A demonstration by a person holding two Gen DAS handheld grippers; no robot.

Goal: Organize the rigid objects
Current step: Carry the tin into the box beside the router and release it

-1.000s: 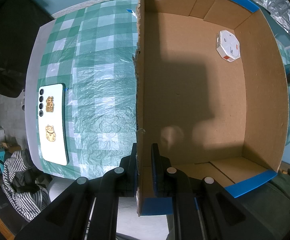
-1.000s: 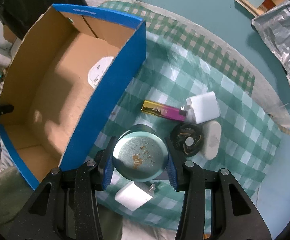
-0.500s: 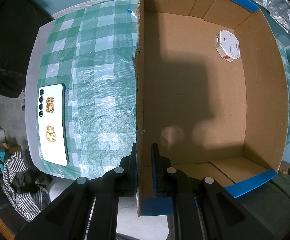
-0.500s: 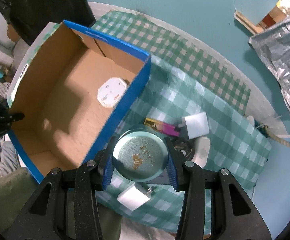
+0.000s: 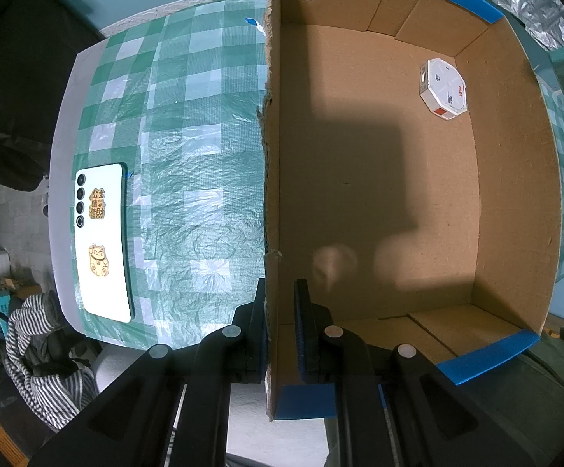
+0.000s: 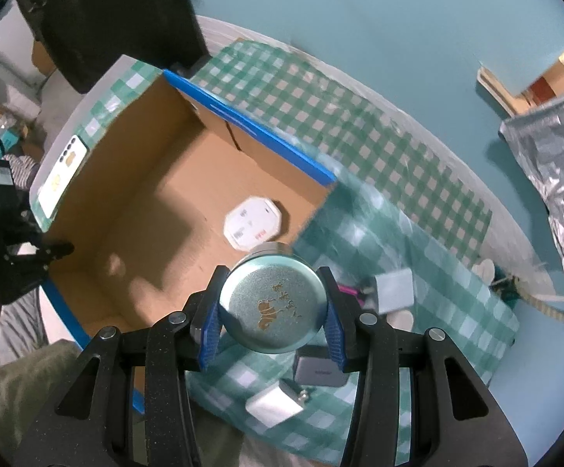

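My left gripper (image 5: 280,303) is shut on the left wall of the open cardboard box (image 5: 515,194), which also shows in the right wrist view (image 6: 134,194). A white octagonal case (image 5: 443,88) lies in the box's far right corner and shows in the right wrist view (image 6: 251,222) too. My right gripper (image 6: 272,307) is shut on a round teal tin (image 6: 273,305) with a gold print, held high above the box's right wall.
A white phone (image 5: 103,243) with gold stickers lies on the green checked cloth (image 5: 188,155) left of the box. Right of the box lie white chargers (image 6: 394,290) (image 6: 274,408), a grey block (image 6: 321,367) and a pink lighter. Crumpled foil (image 6: 554,163) lies far right.
My right gripper has risen with the tin and swung towards the box; the table items look smaller. The left gripper has kept its hold on the box wall.
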